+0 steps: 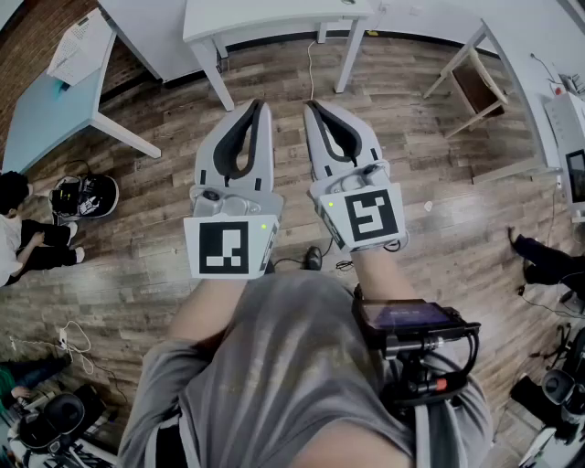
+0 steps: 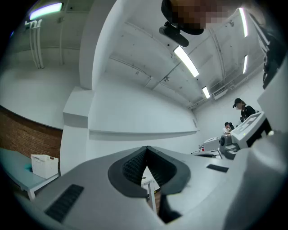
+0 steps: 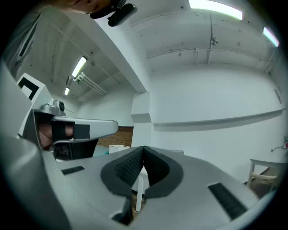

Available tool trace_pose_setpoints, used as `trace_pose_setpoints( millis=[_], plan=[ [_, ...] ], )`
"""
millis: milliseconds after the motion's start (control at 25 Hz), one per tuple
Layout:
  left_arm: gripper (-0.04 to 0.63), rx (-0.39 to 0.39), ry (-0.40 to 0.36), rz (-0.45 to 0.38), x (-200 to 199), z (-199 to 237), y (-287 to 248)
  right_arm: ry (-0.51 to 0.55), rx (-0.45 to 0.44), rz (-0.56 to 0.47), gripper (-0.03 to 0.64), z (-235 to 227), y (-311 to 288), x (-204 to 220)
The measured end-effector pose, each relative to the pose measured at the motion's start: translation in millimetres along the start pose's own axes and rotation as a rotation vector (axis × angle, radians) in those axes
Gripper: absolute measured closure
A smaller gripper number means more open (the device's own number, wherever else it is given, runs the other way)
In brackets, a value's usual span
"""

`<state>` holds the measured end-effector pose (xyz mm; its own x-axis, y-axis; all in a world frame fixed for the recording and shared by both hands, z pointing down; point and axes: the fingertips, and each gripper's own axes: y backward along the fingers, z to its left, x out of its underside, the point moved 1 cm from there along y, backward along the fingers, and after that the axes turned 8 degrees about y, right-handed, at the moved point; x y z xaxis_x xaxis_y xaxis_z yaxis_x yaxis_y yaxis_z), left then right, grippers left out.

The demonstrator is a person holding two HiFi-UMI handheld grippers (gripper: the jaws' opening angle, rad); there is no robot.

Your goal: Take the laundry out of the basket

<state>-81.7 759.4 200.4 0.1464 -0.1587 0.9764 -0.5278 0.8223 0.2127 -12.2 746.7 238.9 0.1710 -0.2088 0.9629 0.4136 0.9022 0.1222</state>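
Wood-plank floor (image 1: 430,174) fills the head view beneath a person in a grey shirt (image 1: 274,375), who holds two claws out side by side, high over the planks. A white table (image 1: 274,18) stands at the top edge, a blue surface (image 1: 41,119) at upper left and a stool (image 1: 473,82) at upper right. The left claw (image 1: 260,108) and the right claw (image 1: 311,108) are near each other but not touching. Each has its jaws pressed together at the tips with nothing between them. Both gripper views show the dark ribbed pads (image 2: 132,167) meeting, aimed a little upward at white walls (image 3: 216,99) and ceiling lights (image 2: 186,63). The basket (image 1: 80,46), white, sits on the blue surface, well apart from both claws; the left gripper view shows it low at the left. Whether laundry lies inside it cannot be told. Another person (image 1: 16,228) sits on the floor at the left edge, beside a round black device (image 1: 84,196).
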Motion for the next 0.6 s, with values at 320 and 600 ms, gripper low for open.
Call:
trace_pose_setpoints(
  millis=[320,600],
  plan=[
    [0.588,-0.007,-0.007,-0.002,4.8,-27.3,-18.6,-0.031,-0.011,-0.004,0.611,-29.4,11.1,8.8],
    [0.588,-0.028,-0.019,0.019,21.1,-42.9,-23.3,-0.071,-0.025,0.005,0.609,-52.6,21.0,24.9]
  ],
)
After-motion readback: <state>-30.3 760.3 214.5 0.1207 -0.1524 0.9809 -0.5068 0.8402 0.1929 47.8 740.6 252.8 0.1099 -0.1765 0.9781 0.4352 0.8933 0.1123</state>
